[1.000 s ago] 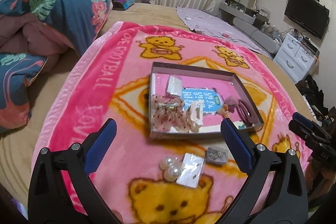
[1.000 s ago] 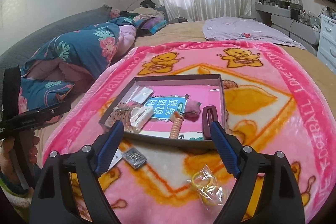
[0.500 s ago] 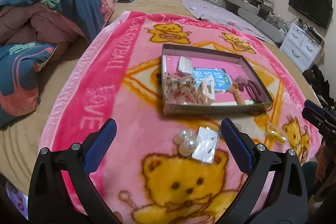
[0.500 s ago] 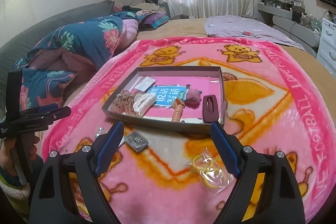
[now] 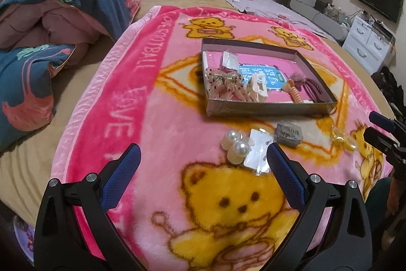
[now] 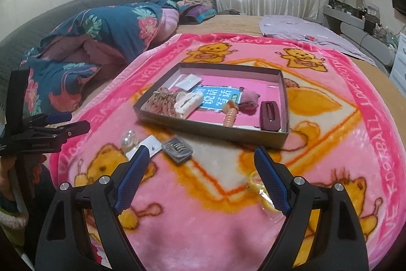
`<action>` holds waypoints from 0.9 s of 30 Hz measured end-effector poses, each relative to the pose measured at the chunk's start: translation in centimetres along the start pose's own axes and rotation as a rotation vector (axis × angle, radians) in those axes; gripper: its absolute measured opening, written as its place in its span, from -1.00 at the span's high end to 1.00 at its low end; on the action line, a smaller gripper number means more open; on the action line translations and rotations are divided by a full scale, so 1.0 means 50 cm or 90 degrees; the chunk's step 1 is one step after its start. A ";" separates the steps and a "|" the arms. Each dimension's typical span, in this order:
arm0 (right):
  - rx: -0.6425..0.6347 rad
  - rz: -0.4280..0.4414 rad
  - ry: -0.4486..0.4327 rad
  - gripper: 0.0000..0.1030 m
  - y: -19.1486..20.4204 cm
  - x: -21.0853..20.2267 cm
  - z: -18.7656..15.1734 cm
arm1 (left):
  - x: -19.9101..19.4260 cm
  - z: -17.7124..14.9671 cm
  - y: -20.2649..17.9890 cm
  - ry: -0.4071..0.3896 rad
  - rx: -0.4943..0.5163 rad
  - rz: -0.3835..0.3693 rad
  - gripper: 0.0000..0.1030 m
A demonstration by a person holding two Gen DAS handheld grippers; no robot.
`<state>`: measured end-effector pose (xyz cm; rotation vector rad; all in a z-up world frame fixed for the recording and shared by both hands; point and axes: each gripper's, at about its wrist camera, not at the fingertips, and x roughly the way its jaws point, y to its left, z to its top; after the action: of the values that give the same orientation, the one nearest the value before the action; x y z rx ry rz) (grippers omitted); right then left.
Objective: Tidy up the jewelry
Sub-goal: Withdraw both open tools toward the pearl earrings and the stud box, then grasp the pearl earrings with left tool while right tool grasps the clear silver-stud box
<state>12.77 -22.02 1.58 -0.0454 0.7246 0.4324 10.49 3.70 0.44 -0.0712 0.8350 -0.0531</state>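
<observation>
Both grippers pulled back, pearl earrings [image 5: 234, 144] ahead of left gripper [image 5: 203, 169]

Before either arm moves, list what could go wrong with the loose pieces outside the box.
1. The pearl clips are round and sit on soft blanket; open left tongs may nudge them away.
2. The yellow bands' clear bag lies partly under the right tongs, so a grasp could crumple or miss it.
3. The shallow box might shift if bumped.

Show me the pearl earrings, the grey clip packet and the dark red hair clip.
pearl earrings [image 5: 239, 147]: left wrist view, front pearl.
grey clip packet [image 6: 177, 147]: right wrist view, packet's middle.
dark red hair clip [image 6: 269, 115]: right wrist view, clip's top face.
</observation>
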 end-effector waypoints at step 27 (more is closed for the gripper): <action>-0.032 -0.012 0.081 -0.62 0.011 0.115 -0.041 | 0.157 -0.005 -0.039 0.094 0.032 -0.033 -0.48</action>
<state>15.07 -19.81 -3.62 -0.1275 0.8378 0.4327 15.51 1.16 -5.37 -0.0416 0.9785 -0.1300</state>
